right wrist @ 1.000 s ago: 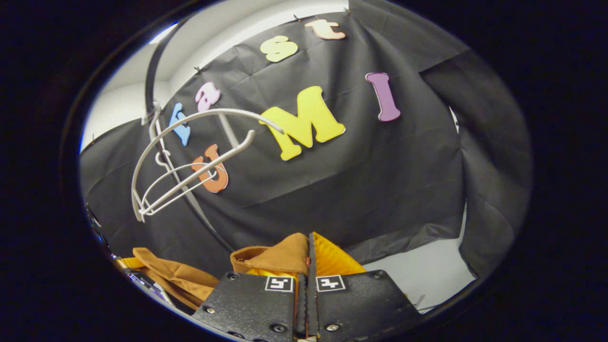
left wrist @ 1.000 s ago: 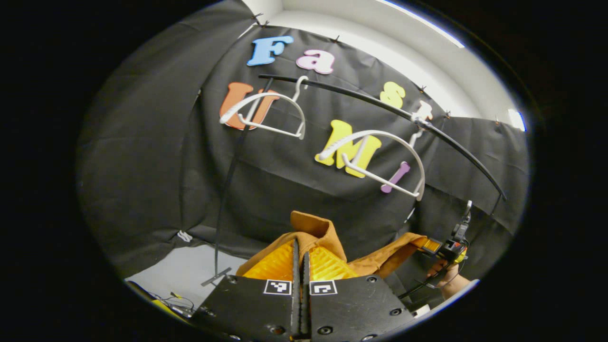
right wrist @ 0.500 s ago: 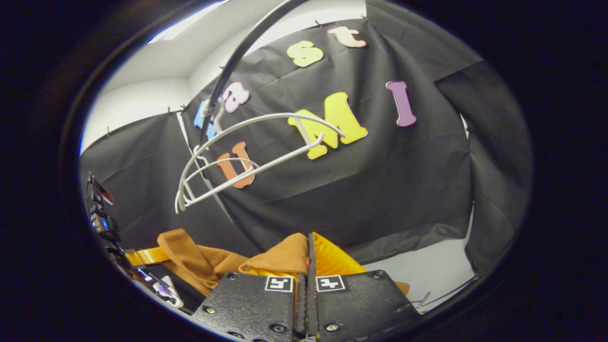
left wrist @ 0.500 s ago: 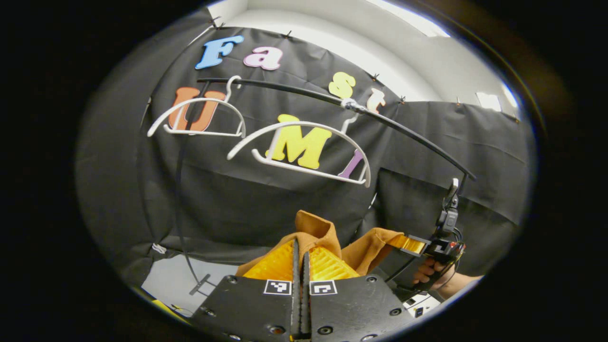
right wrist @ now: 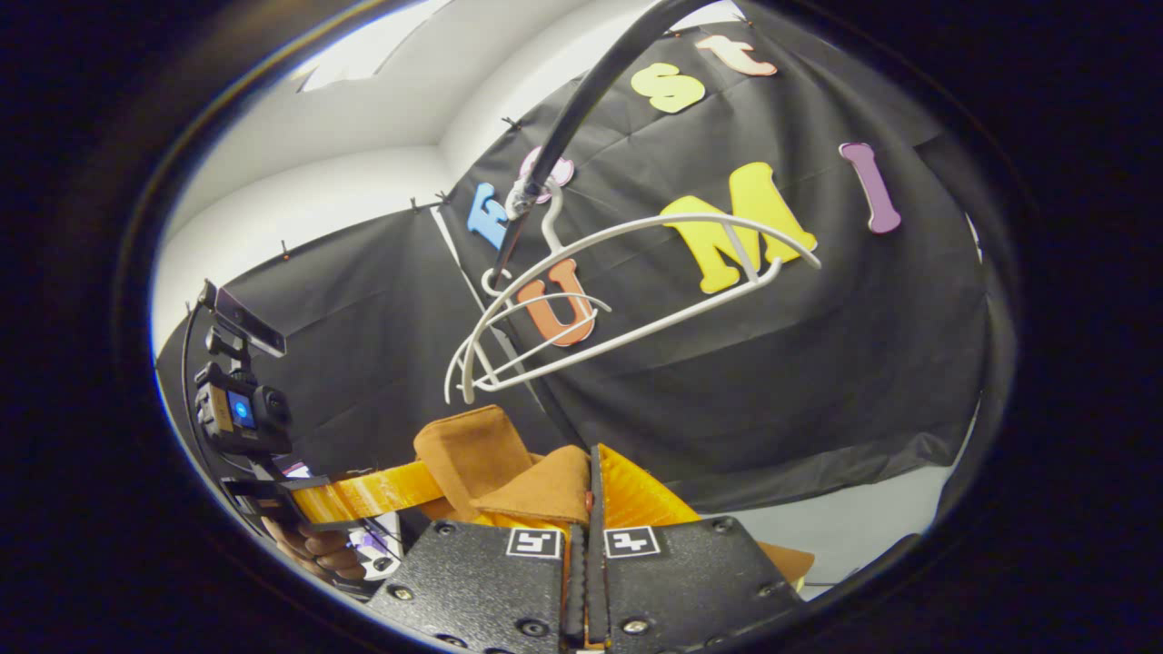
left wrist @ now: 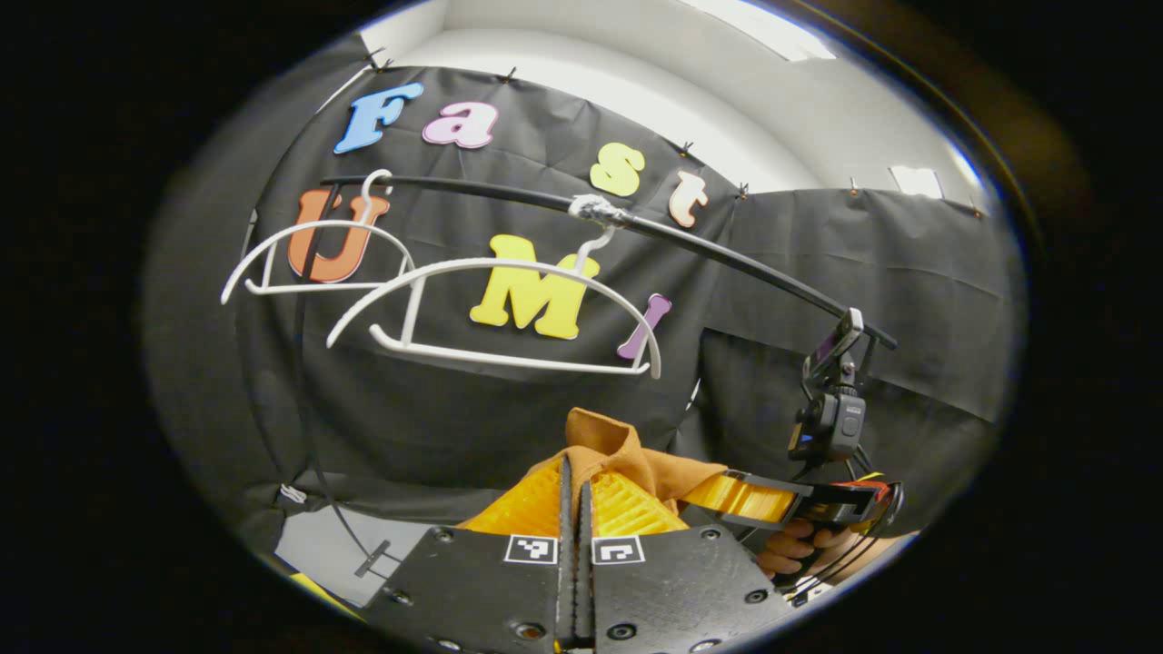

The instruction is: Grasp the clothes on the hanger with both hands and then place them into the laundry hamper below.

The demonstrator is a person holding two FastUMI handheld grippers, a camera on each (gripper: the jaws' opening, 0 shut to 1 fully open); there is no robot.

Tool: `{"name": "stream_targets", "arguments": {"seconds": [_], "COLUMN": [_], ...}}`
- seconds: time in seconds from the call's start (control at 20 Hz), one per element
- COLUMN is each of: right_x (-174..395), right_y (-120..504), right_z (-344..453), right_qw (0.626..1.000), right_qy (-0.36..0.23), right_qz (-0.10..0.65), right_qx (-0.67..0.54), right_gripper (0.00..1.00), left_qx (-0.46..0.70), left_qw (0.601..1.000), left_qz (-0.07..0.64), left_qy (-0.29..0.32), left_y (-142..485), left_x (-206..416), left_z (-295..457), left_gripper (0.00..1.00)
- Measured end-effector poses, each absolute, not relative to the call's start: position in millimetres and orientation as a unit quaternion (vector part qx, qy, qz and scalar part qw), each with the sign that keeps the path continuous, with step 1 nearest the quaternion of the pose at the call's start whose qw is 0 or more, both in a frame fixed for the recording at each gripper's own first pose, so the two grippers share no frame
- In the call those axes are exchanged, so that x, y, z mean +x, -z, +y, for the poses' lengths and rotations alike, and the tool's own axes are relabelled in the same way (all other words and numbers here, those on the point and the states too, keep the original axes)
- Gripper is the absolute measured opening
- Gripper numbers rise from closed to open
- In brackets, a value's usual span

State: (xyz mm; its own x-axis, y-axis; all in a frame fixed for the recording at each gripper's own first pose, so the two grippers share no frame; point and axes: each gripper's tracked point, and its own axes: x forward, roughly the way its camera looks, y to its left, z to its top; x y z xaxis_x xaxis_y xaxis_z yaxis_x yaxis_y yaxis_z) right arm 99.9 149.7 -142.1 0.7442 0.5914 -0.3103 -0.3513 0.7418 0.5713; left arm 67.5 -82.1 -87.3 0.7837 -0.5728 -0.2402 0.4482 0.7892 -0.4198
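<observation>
A brown garment [left wrist: 618, 445] bunches right ahead of my left gripper [left wrist: 574, 477], whose fingers are shut on a fold of it. It runs on to my right gripper [left wrist: 727, 495], held close by in a hand [left wrist: 786, 549]. In the right gripper view the same brown garment [right wrist: 504, 459] sits between the shut fingers of my right gripper [right wrist: 592, 477], and my left gripper [right wrist: 363, 495] comes in from the left, touching the cloth. Above hang two bare white hangers, the nearer hanger [left wrist: 509, 358] and a second hanger [left wrist: 318, 289].
The hangers hook on a black rail [left wrist: 727, 259] that crosses overhead, and in the right gripper view the rail [right wrist: 586, 100] passes just above me. Pale floor [left wrist: 318, 545] shows below the black cloth wall. A rack upright [left wrist: 304, 381] stands at the left.
The two grippers have drawn closer together, so the garment now bunches between them. The hangers sit higher and more level in both views.
</observation>
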Motion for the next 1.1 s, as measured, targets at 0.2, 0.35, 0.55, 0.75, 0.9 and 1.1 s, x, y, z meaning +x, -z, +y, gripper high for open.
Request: {"name": "stream_targets", "arguments": {"seconds": [0.2,0.35,0.55,0.75,0.9,1.1], "right_x": [106,109,112,112,102,94], "right_y": [152,188,250,306,347,393], "right_z": [150,145,143,137,133,120], "right_qw": [0.885,0.875,0.856,0.843,0.833,0.827], "right_qy": [-0.287,-0.289,-0.283,-0.269,-0.252,-0.224], "right_qz": [0.257,0.292,0.354,0.405,0.445,0.488], "right_qx": [0.262,0.255,0.25,0.231,0.212,0.166], "right_gripper": [0.05,0.05,0.05,0.04,0.04,0.04], "left_qx": [-0.165,-0.153,-0.153,-0.16,-0.158,-0.143], "left_qw": [0.935,0.937,0.93,0.917,0.905,0.887], "left_qz": [0.183,0.213,0.271,0.327,0.371,0.425], "left_qy": [0.257,0.23,0.193,0.166,0.138,0.11], "left_y": [95,128,188,242,285,333], "left_x": [76,83,87,81,75,60], "left_z": [-86,-84,-79,-78,-77,-76], "left_gripper": [0.0,0.0,0.0,0.0,0.0,0.0]}}
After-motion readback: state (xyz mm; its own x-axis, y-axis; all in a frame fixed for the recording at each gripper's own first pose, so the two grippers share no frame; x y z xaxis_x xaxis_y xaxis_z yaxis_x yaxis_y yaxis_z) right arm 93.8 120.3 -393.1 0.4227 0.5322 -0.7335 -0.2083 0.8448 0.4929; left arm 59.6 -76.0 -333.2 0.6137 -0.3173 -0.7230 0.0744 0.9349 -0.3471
